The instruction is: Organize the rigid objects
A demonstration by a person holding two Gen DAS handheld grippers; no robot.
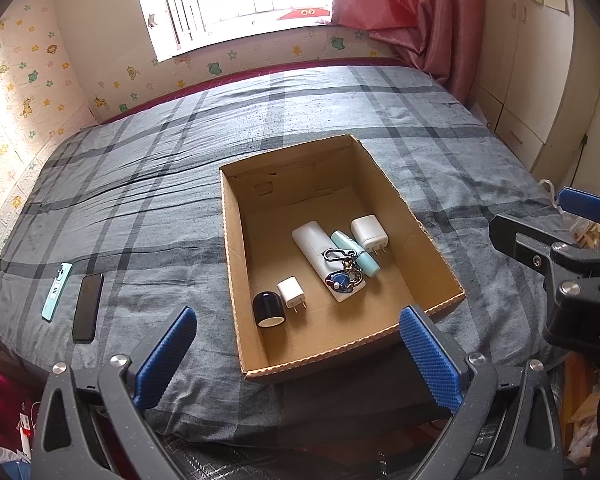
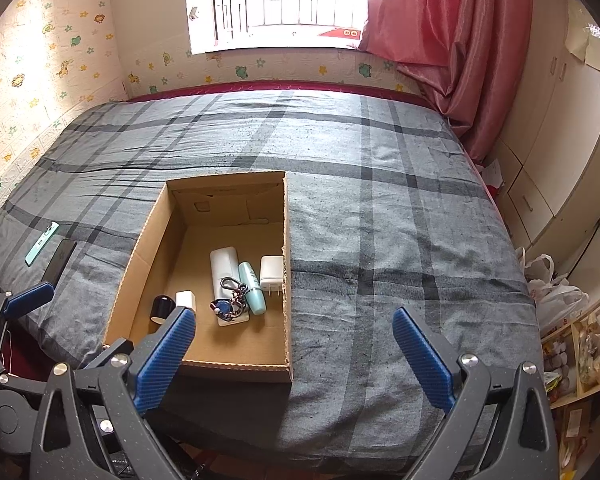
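An open cardboard box (image 1: 416, 216) (image 2: 140, 248) lies on the plaid bed. Inside are a white remote (image 1: 310, 240) (image 2: 223, 264), a keyring with carabiner (image 1: 342, 270) (image 2: 230, 300), a teal tube (image 1: 358, 252) (image 2: 254, 288), two white chargers (image 1: 369, 232) (image 1: 292, 292) (image 2: 271, 270) and a black cylinder (image 1: 268, 310) (image 2: 162, 308). A teal phone (image 1: 57, 291) (image 2: 41, 242) and a black phone (image 1: 88, 306) (image 2: 60, 262) lie on the bed to the left. My left gripper (image 1: 298, 360) is open and empty before the box. My right gripper (image 2: 294, 360) is open and empty at the box's near right corner.
The grey plaid bed (image 1: 160, 200) (image 2: 400, 240) fills both views. A window and a pink curtain (image 2: 440, 40) are at the far wall, white cupboards (image 2: 548, 160) at the right. Bags and shelves (image 2: 572, 340) stand by the bed's right side.
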